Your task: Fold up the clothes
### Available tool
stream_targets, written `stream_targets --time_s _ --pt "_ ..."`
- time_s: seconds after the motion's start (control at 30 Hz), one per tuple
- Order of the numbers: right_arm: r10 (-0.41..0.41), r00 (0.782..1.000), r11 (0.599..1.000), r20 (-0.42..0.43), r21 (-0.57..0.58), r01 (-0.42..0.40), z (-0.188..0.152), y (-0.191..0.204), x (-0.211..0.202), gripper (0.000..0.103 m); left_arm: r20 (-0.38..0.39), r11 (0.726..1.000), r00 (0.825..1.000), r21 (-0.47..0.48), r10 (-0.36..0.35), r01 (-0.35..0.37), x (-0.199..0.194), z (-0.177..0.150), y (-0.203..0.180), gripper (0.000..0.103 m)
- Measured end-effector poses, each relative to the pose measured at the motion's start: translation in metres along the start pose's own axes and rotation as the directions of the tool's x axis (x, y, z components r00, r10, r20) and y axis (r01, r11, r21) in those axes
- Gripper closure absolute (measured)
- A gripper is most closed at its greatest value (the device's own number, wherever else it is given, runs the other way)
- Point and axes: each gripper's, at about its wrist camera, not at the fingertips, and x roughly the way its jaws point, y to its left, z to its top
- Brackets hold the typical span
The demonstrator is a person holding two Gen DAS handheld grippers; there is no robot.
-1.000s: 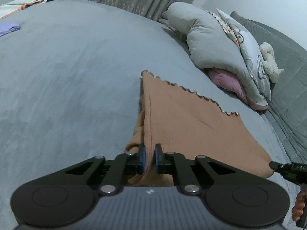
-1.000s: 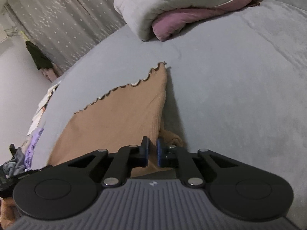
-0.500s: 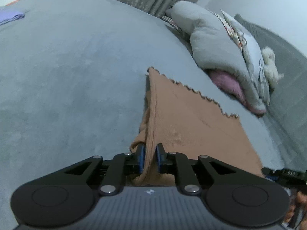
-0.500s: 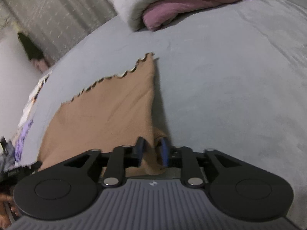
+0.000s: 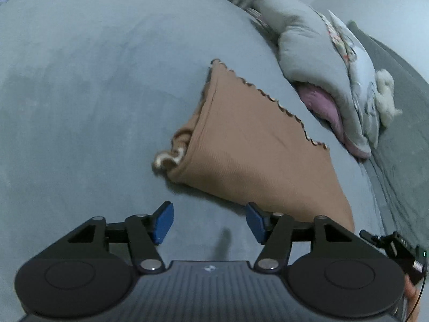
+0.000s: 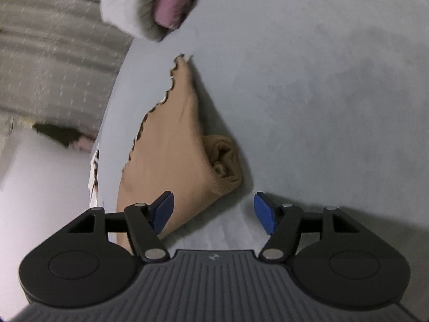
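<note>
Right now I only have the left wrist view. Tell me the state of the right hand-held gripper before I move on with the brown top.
Observer: The right hand-held gripper is open, jaws wide apart, with only the bed showing between them.
Operator: Report where the top lies relative to it.
Observer: In the right wrist view the brown top lies on the bed ahead and to the left. Its near edge passes behind the gripper's left finger and is not clamped.
Operator: Describe the top's right edge.
Observer: A roll of bunched fabric sticks out from under the folded layer there instead of lying flat.
</note>
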Motion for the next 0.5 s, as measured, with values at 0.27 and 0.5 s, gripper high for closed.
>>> stream_targets --time_s 0.27,0.5 --pt "-0.021 0.932 0.643 0.361 -0.709 0.289 -0.094 0.130 0.005 0.035 0.298 0.915 0.953 0.394 -0.042 -0.083 -0.018 -0.014 -0.086 0.035" --pt "-0.065 0.877 0.552 0.475 -0.715 0.428 -0.142 0.134 0.076 0.035 0.366 0.799 0.929 0.541 0.057 -0.262 0.044 -0.029 -0.103 0.035"
